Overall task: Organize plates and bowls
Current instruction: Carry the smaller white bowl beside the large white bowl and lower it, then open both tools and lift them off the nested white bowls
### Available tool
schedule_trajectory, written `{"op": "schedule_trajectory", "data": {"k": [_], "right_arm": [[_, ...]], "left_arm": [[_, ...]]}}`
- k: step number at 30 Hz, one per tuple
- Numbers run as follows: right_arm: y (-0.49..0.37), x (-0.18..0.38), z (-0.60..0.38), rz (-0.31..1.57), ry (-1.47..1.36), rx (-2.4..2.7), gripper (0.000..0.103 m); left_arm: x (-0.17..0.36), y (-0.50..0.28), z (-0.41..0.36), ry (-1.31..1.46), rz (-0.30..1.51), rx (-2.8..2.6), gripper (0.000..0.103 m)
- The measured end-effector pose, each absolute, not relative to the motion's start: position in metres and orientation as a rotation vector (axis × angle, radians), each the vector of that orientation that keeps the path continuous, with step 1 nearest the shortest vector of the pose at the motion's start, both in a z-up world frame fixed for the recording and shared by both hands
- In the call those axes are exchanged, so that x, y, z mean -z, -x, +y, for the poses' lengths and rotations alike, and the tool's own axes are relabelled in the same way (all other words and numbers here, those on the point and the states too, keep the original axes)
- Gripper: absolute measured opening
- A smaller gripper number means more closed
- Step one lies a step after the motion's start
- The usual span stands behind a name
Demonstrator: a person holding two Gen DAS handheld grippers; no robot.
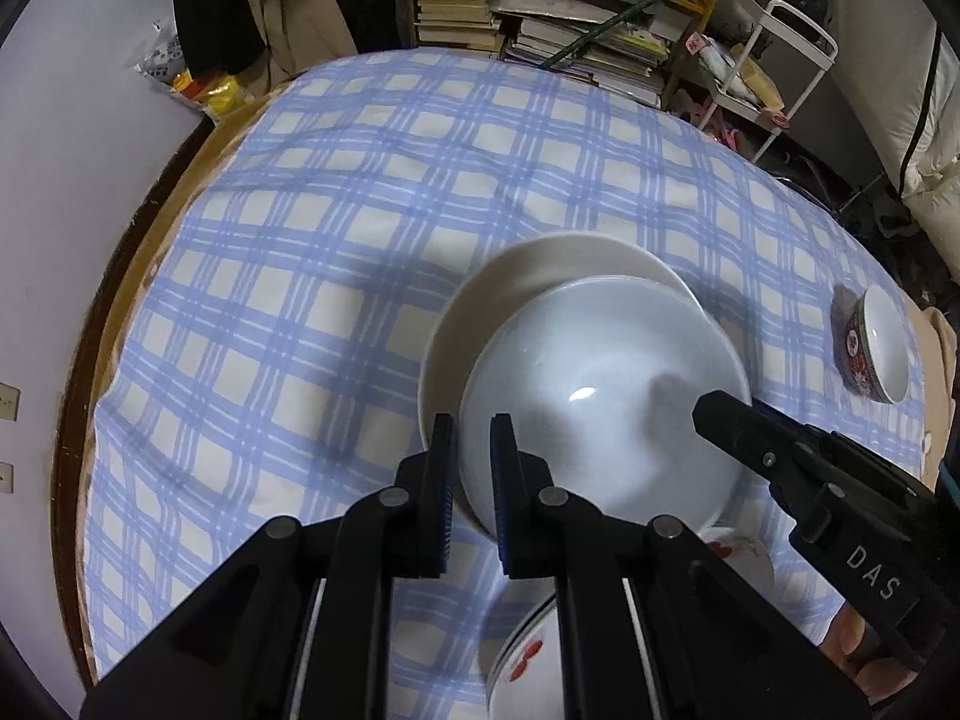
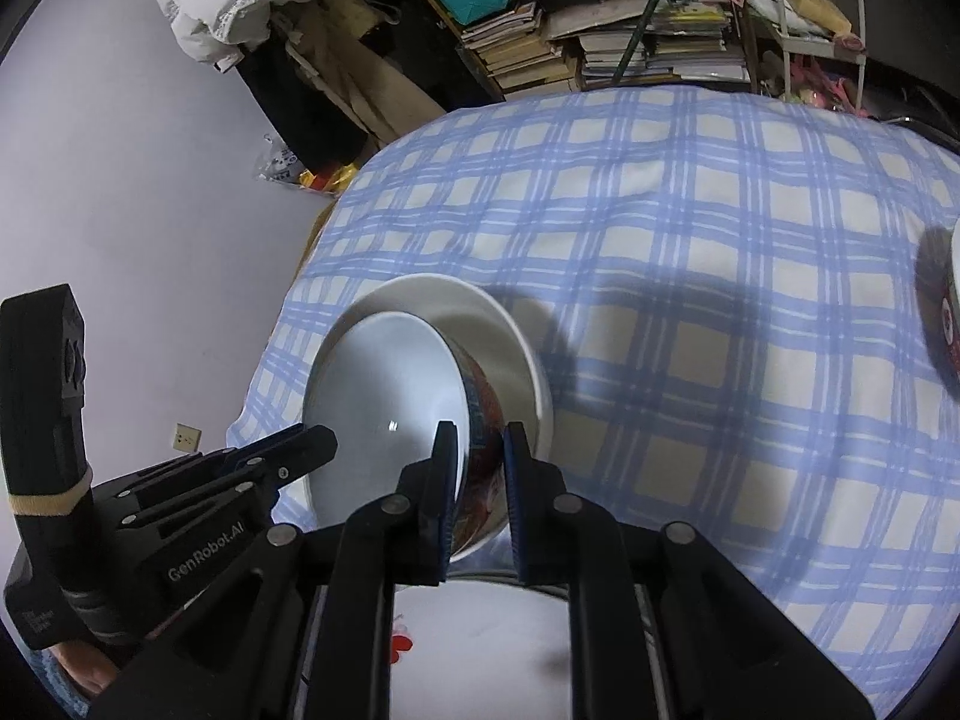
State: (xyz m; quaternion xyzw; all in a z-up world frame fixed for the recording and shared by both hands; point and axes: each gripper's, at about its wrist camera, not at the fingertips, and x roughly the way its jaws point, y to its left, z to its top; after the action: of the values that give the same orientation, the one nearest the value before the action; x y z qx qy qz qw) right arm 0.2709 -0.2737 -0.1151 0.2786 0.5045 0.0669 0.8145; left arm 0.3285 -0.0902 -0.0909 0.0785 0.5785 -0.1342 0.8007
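Both grippers, left (image 1: 471,495) and right (image 2: 480,501), were clenched on opposite rims of the big bowl (image 1: 600,396), held over the cream plate (image 1: 480,312) beyond them. Uneven lowering might tip it off the plate.

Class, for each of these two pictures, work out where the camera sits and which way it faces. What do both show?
Left wrist view: sits on the left gripper, looking steeply down along its fingers, clamped on the large bowl's rim; the right gripper enters at right.
Right wrist view: sits on the right gripper, facing down over the same bowl, gripping its opposite rim; the left gripper shows at left.
Shared: the bowl, white plate beneath, checked tablecloth, small red bowl, bookshelf.
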Motion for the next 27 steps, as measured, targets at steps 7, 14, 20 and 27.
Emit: {"op": "schedule_trajectory", "data": {"k": [7,14,20,27], "right_arm": [[-0.273,0.11,-0.278,1.061,-0.599,-0.151,0.018],[-0.263,0.099,-0.299,1.042,-0.619,-0.11,0.018],[-0.245,0.082,-0.335,1.012,-0.63,-0.077,0.018],[-0.222,0.075,-0.387,1.008,-0.651,-0.026,0.029]], "left_arm": [[0.081,-0.325,-0.099,-0.268,1.199,0.277,0.013],[0.066,-0.323,-0.102,-0.275,1.178,0.228,0.015],[0.045,-0.32,-0.128,-0.251,1.159,0.248,0.018],[0.037,-0.309,-0.181,-0.251,1.151,0.308,0.028]]}}
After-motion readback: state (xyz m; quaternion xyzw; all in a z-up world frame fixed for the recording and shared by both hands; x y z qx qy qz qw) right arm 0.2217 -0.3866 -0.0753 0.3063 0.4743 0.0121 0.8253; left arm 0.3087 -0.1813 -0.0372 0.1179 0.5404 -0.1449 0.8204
